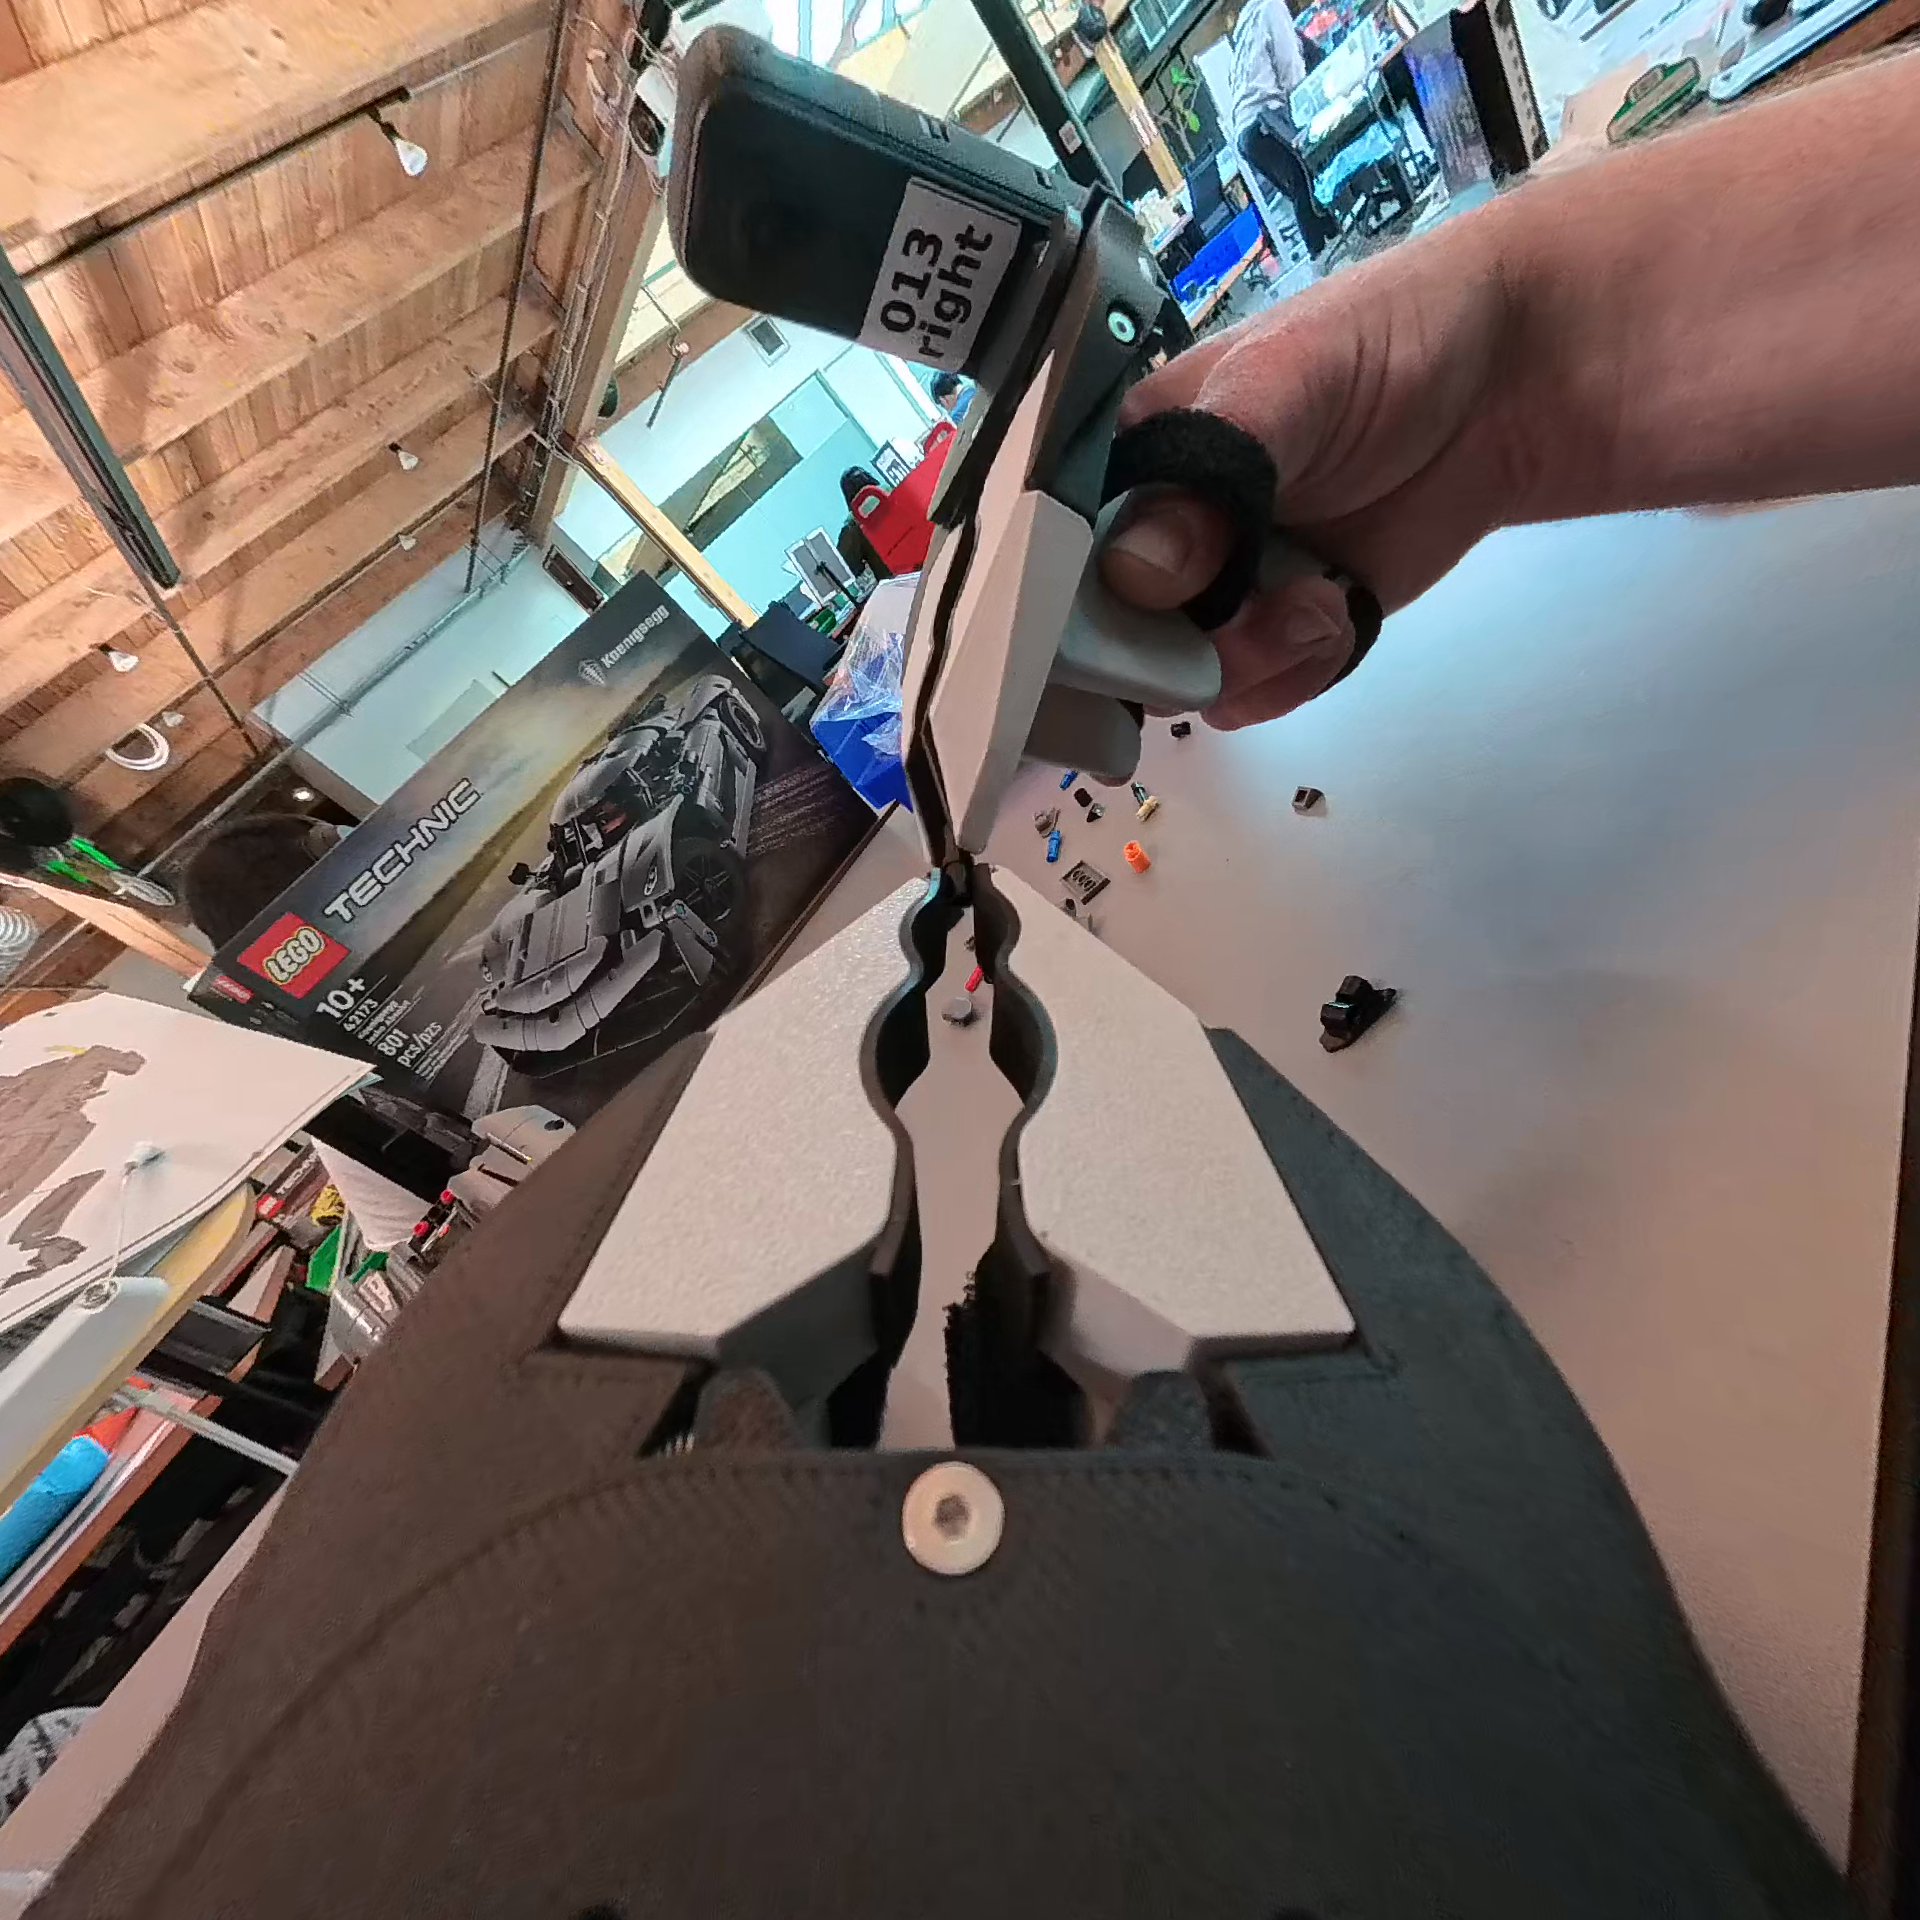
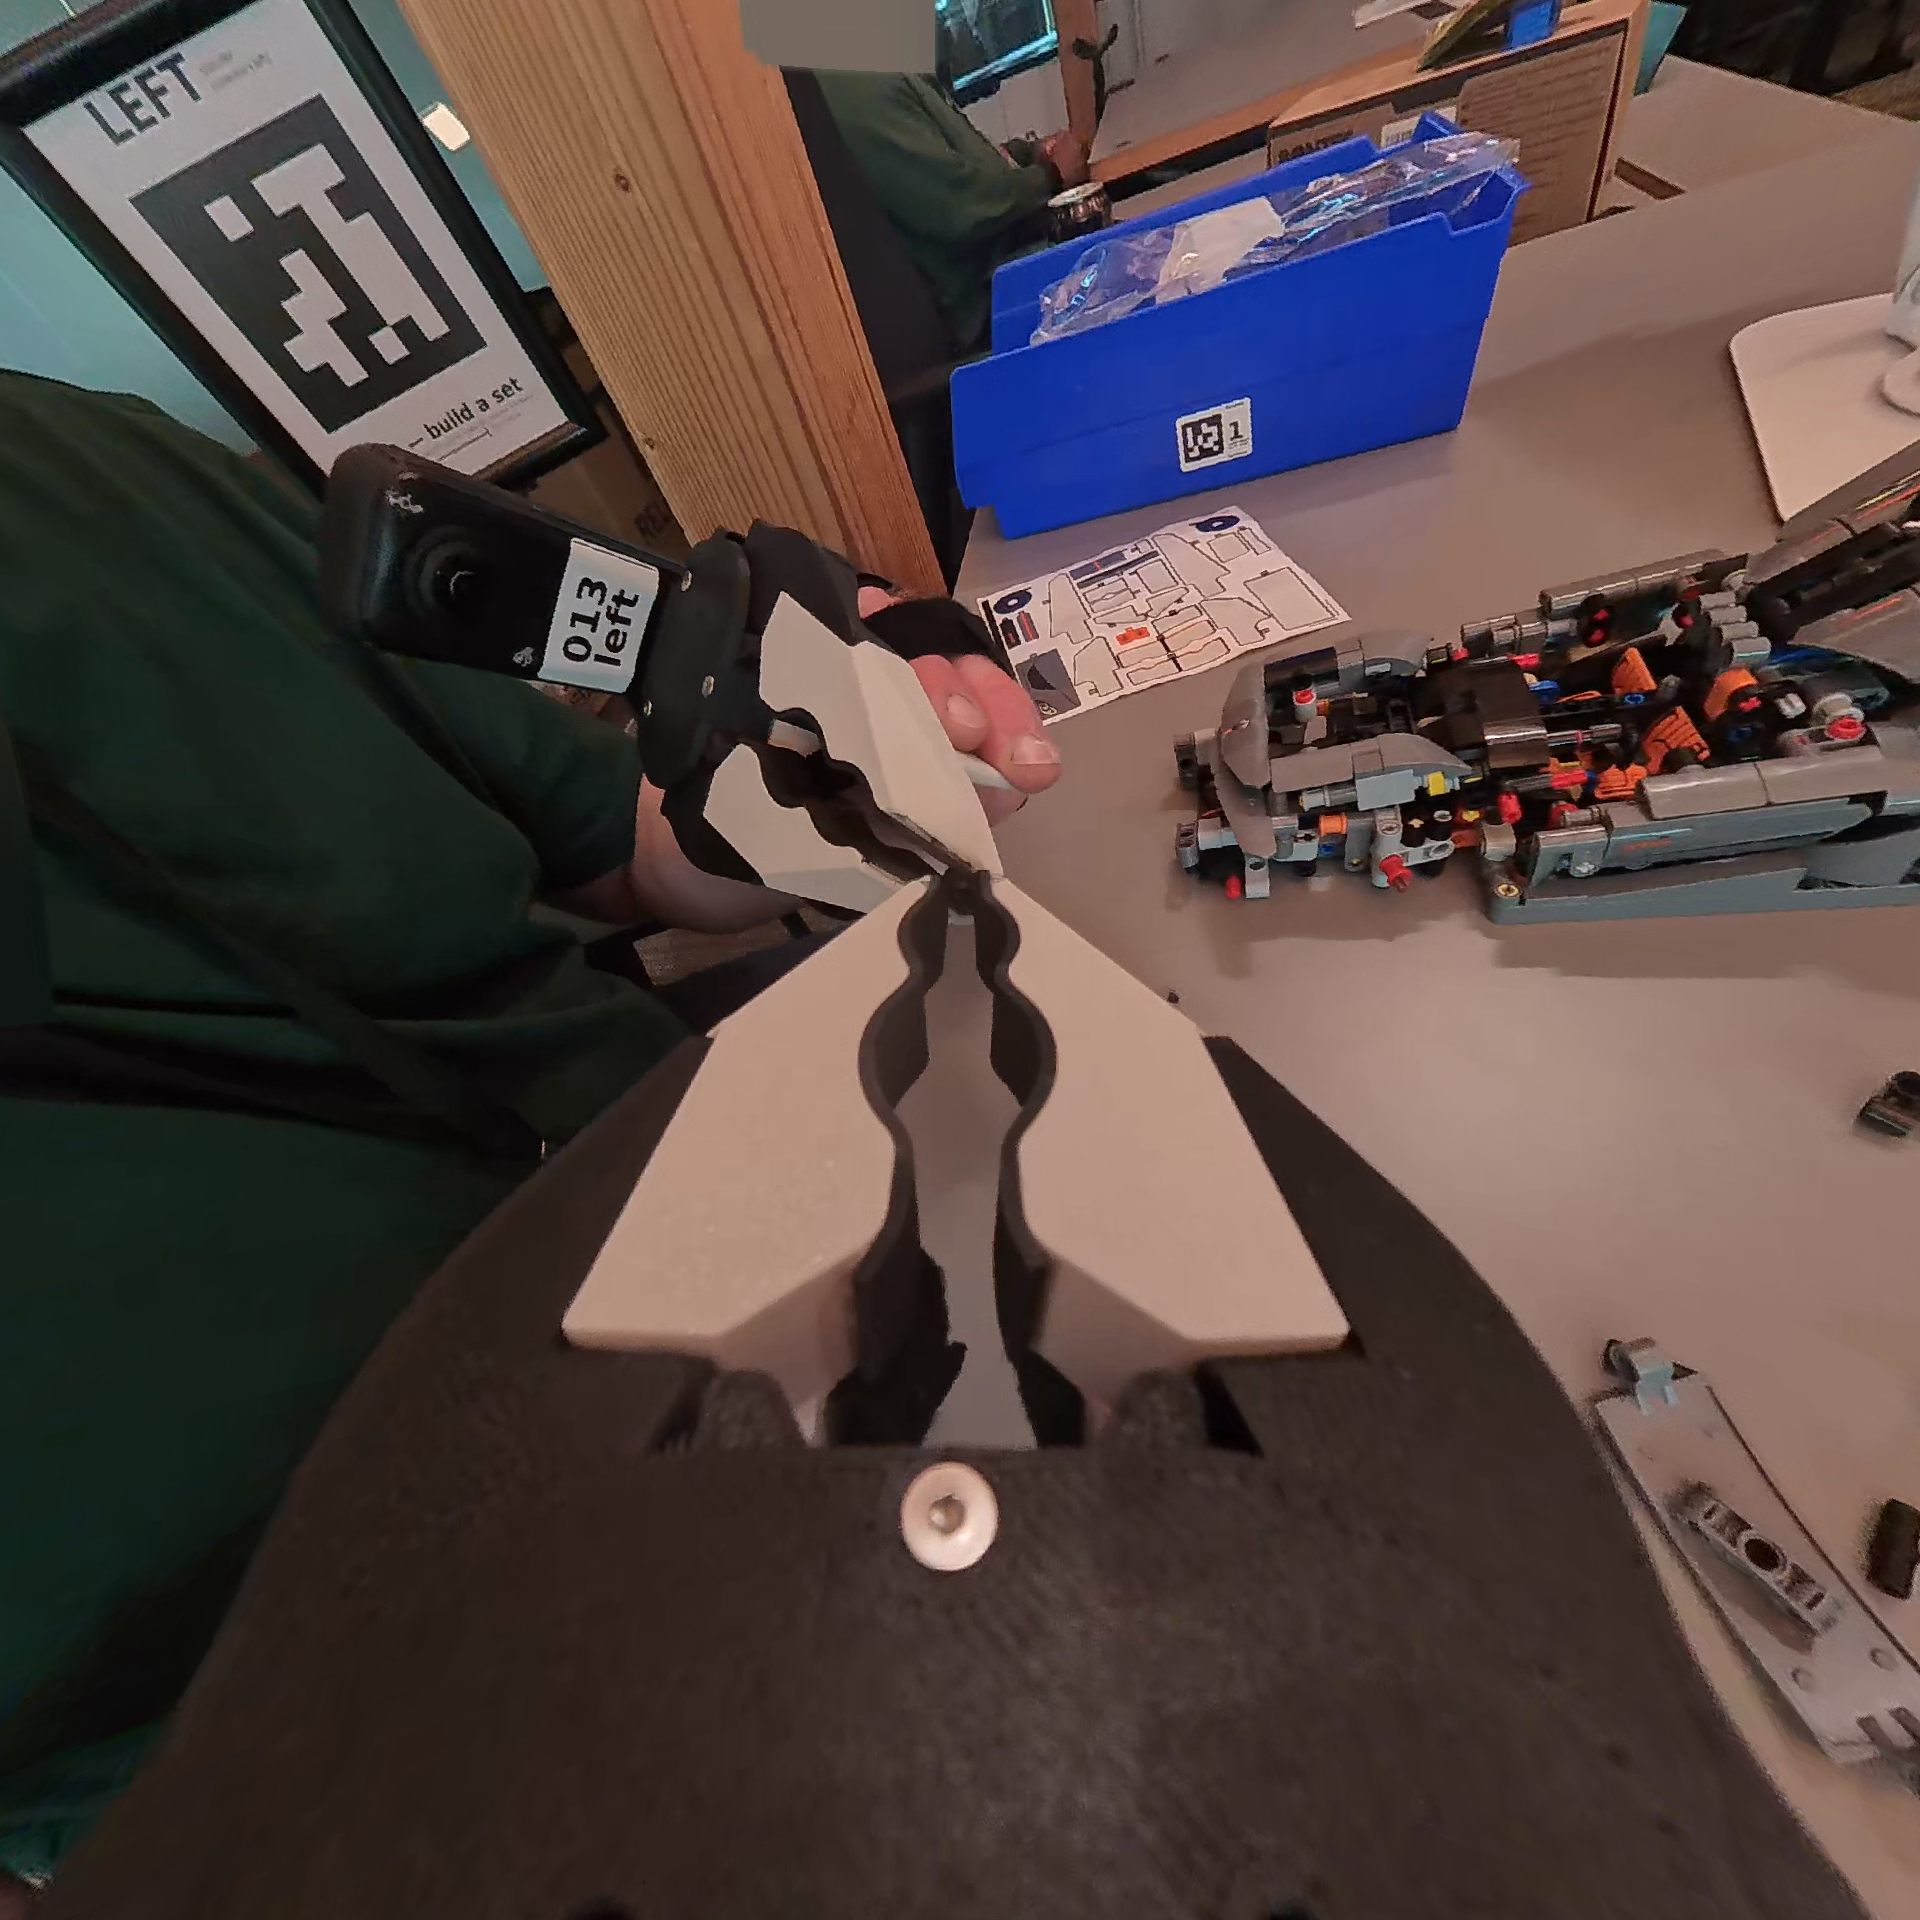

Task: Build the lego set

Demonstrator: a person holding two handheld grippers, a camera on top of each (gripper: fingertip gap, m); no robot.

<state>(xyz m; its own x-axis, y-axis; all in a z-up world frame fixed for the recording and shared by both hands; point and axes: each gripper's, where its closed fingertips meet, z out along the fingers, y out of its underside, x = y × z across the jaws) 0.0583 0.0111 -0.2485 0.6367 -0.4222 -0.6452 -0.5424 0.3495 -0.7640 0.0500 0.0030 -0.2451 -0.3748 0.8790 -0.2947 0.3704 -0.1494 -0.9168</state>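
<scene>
My two grippers meet tip to tip above the grey table (image 1: 1558,935). My left gripper (image 1: 954,891) has its jaws closed at the tips on a small black Lego piece (image 1: 951,883). My right gripper (image 2: 961,896) is shut too and pinches the same small dark piece (image 2: 964,885) from the other side. In the left wrist view the right gripper (image 1: 948,847) comes down from above. In the right wrist view the left gripper (image 2: 961,868) comes in from the upper left. The partly built grey Lego car (image 2: 1558,748) lies on the table to the right.
A sticker sheet (image 2: 1164,603) and a blue bin (image 2: 1236,343) of plastic bags lie behind the car. A grey panel part (image 2: 1766,1590) and a black piece (image 2: 1886,1112) lie at right. Loose small pieces (image 1: 1132,857), a black piece (image 1: 1356,1013) and the set's box (image 1: 540,862) also show. The tips of both grippers are at nearly the same place. From either gripper's tips it is about 20 cm to the partly built grey Lego car (image 2: 1558,748).
</scene>
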